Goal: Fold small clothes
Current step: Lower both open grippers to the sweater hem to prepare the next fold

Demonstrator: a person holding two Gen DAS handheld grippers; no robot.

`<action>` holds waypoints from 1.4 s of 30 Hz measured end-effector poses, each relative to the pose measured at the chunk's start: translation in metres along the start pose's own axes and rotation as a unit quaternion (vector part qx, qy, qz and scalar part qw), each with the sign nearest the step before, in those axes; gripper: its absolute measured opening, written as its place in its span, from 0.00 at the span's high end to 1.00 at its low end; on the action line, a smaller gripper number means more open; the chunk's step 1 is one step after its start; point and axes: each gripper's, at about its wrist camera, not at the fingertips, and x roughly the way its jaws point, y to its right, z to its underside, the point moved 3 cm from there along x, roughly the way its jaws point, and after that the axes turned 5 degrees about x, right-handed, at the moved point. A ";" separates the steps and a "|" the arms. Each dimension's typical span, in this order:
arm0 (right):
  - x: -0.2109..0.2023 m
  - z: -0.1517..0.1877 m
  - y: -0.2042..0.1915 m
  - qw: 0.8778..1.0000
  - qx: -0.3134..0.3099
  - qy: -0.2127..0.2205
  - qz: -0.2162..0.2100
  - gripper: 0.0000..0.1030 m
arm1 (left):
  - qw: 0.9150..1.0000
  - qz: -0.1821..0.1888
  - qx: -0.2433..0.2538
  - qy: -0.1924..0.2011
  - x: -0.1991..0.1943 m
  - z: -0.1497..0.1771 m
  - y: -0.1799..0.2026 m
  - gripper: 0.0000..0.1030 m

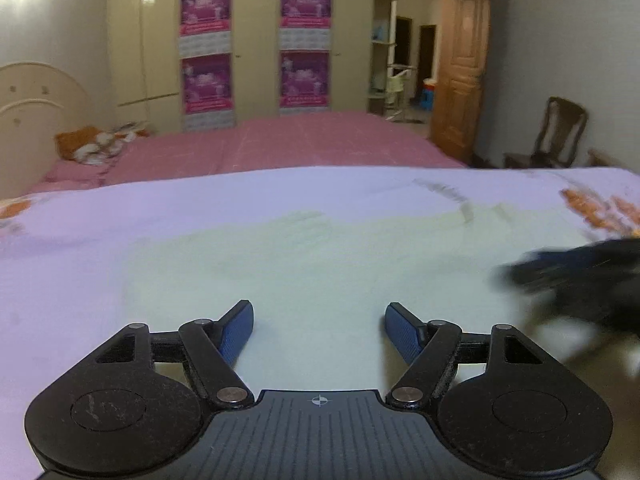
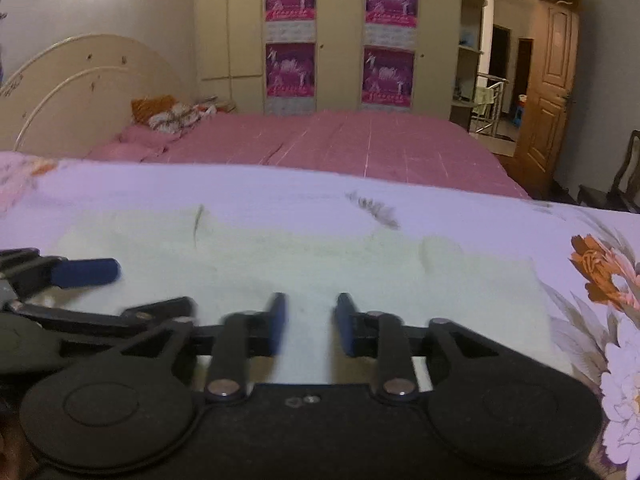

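A pale yellow-green garment [image 1: 320,256] lies spread flat on a lilac floral sheet [image 1: 80,232]. My left gripper [image 1: 319,312] hangs open over the garment's near edge, its blue pads wide apart with only cloth beneath them. In the right wrist view the same garment [image 2: 280,256] stretches across the sheet [image 2: 520,224]. My right gripper [image 2: 311,304] sits above its near edge with a narrow gap between the pads and nothing in that gap. The right gripper shows as a dark blur at the right of the left wrist view. One blue finger [image 2: 88,272] of the left gripper reaches in from the left of the right wrist view.
Beyond the sheet is a bed with a pink cover [image 1: 280,144], a cream headboard [image 2: 80,88] and a patterned pillow [image 1: 96,146]. A wardrobe with purple posters [image 1: 256,44] lines the back wall. An open wooden door [image 1: 460,68] and a dark chair [image 1: 556,136] stand to the right.
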 end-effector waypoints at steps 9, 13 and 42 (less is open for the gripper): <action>-0.033 0.012 0.076 0.993 0.091 0.011 0.075 0.70 | 1.000 -0.005 -0.012 0.016 -0.026 0.004 -0.004 0.30; -0.052 0.022 0.043 0.998 0.065 0.017 0.022 0.69 | 1.000 0.006 0.009 0.000 -0.027 0.017 0.026 0.29; -0.061 0.046 0.055 0.997 0.027 0.011 0.069 0.67 | 0.998 -0.052 -0.012 -0.014 -0.058 0.042 -0.003 0.29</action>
